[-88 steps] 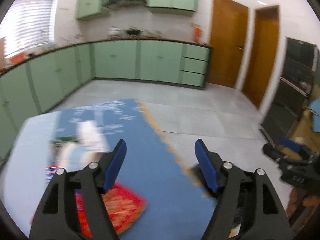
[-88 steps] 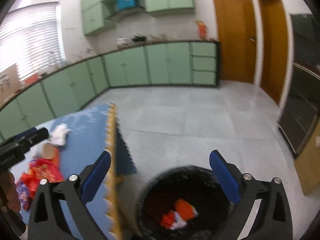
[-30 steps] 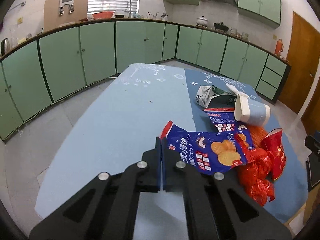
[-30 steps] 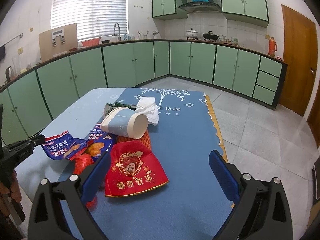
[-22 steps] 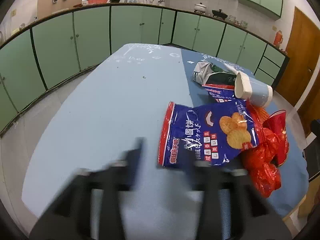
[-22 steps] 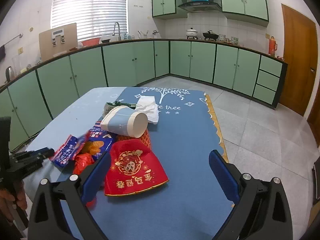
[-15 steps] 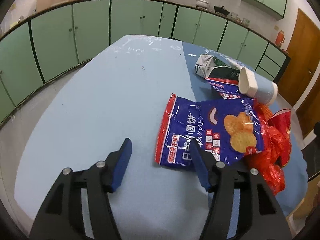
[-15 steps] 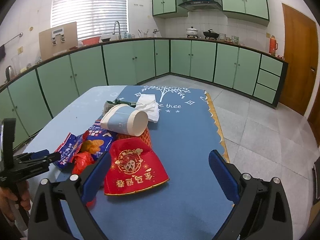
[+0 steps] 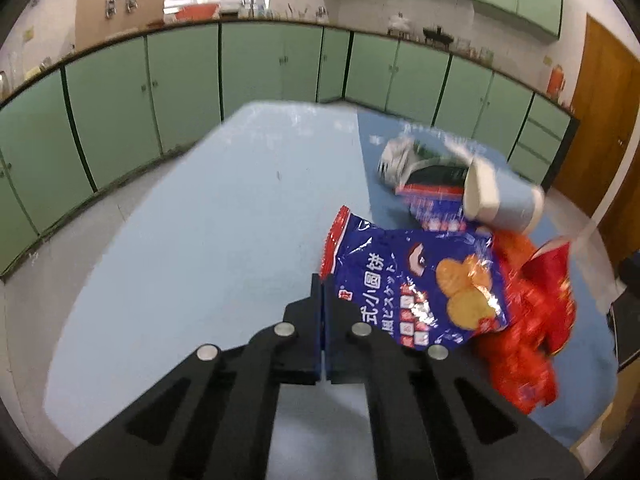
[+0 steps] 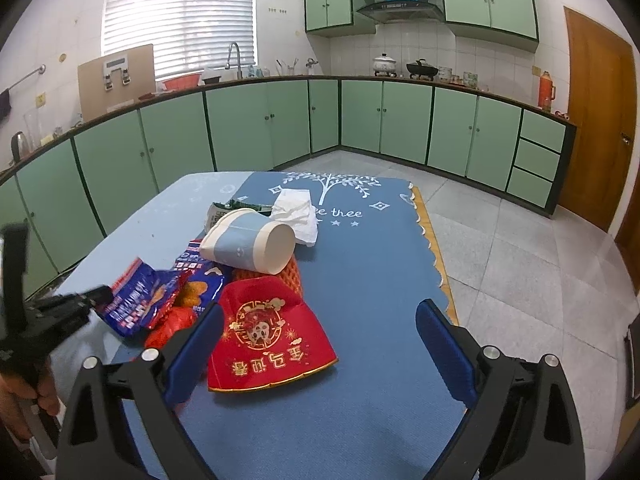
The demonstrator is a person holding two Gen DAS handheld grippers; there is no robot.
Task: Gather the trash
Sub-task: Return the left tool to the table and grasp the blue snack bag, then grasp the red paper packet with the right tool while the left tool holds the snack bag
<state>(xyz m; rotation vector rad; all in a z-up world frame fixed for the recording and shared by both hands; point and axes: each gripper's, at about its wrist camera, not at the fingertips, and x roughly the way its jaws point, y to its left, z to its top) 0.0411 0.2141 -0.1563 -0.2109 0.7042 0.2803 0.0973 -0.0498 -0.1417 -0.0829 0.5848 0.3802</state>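
Two grippers over one table, taken here from left to right.

Left gripper: jaws just closed, pads together, clamped on the near, red-edged corner of the bag, as far as can be judged. A little blurred at that corner in the left wrist view.

Bag: on the table, just right of the closed tips, long axis running from the tips away to the right, far end lying over the red wrappers. Beyond it, cup on its side, mouth toward the left.

For the coming move, probably a lift of the bag clear of the heap: pull best taken up and back to the left, away from the wrappers, so as not to drag them along. Clearly nearer to the bag: left hand.

Right gripper: jaws wide apart, nothing between them, hanging above the red packet and well apart from the bag.

Shown only by the right wrist view: the left gripper from the side, with the pinched corner raised a little off the table, and the tissue behind the cup. Shown only by the left wrist view: the meeting line of the pads and the full printed face of the bag. No bin in either view.
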